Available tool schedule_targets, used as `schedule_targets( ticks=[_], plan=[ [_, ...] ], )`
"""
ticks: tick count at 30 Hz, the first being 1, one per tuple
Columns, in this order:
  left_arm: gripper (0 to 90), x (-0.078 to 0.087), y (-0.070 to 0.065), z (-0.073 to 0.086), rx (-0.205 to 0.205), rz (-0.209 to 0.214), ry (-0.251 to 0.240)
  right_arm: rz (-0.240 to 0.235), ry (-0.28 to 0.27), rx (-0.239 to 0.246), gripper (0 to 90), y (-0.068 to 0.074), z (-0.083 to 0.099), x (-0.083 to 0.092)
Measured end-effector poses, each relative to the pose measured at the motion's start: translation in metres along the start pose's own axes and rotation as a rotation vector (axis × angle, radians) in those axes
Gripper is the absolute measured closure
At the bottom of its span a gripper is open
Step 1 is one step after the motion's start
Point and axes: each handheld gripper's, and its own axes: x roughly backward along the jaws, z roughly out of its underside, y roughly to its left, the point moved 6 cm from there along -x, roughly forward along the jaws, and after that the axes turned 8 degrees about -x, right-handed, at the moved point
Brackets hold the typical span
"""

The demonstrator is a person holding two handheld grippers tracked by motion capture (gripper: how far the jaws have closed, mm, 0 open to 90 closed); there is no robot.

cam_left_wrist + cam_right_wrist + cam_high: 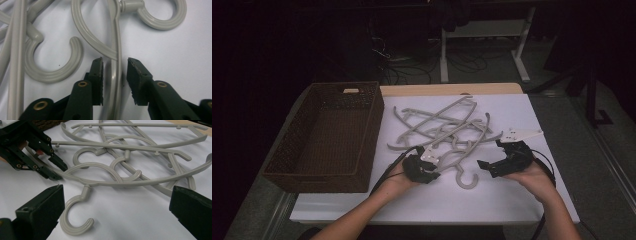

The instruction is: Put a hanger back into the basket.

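Several grey plastic hangers [447,127] lie tangled on the white table [512,197]. My left gripper [433,171] is at the near left edge of the pile. In the left gripper view its pads [98,75] stand on either side of one hanger's thin arm [115,75], with a small gap on each side. The right gripper view shows that left gripper [59,172] low over the same arm. My right gripper [486,167] rests open at the pile's near right, its jaws wide apart around nothing. The nearest hanger's hook [75,225] lies in front of it.
A dark woven basket [329,135] stands at the left of the table, against the white sheet's edge. A white three-cornered plate [519,134] lies by the right gripper. Bare white surface runs along the near edge. Table legs and cables sit in the dark beyond.
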Motion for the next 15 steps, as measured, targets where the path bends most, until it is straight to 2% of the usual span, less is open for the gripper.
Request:
schedule_targets(
  ticks=[2, 7, 10, 15],
  plan=[
    [71.1, -0.0007, 0.0010, -0.0015, -0.002, 0.018, 0.023, -0.001, 0.000, -0.002, 0.0, -0.0002, -0.0001, -0.0001],
    [73.9, -0.0015, 0.0019, -0.0030, 0.009, 0.035, 0.037, -0.002, 0.002, 0.002, 0.0, 0.0007, 0.0000, -0.0001],
    [80.8, -0.0017, 0.0021, -0.0035, 0.006, 0.037, 0.038, -0.003, 0.005, 0.004, 0.0, 0.0013, 0.0002, -0.0009],
    [82.3, -0.0020, 0.0008, -0.0042, -0.013, 0.024, 0.041, -0.004, 0.006, 0.005, 0.0, 0.0016, 0.0003, -0.0014]
  ],
)
